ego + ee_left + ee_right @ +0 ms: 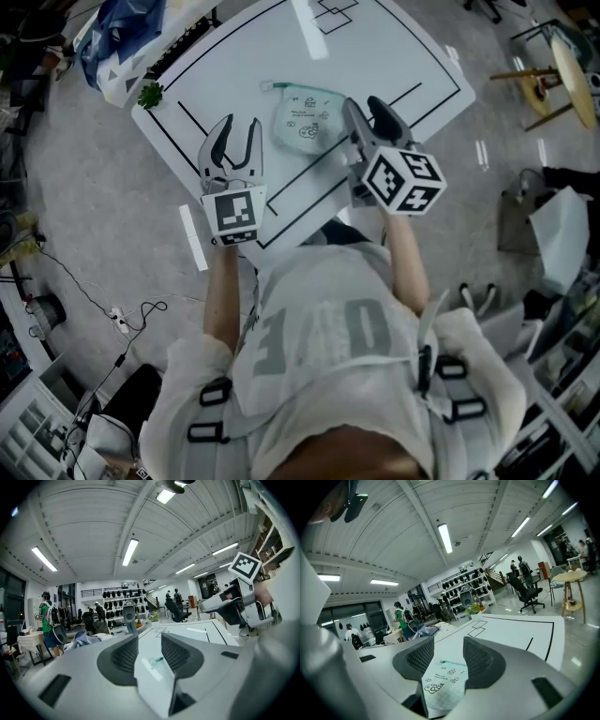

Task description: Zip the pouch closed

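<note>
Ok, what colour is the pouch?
Pouch: pale mint, dark cartoon prints; best in right gripper view.

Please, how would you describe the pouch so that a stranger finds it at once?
Find the white table with black lines. On it, beside the right gripper, lies the pouch. It alone is flat and pale green, with small printed drawings.

Mint-green pouch point(307, 119), black cartoon print

Open surface point(234, 75) spreads toward the frame's top; the pouch point(307, 117) lies mid-frame, and a small plant point(150, 94) stands at the surface's left corner.
</note>
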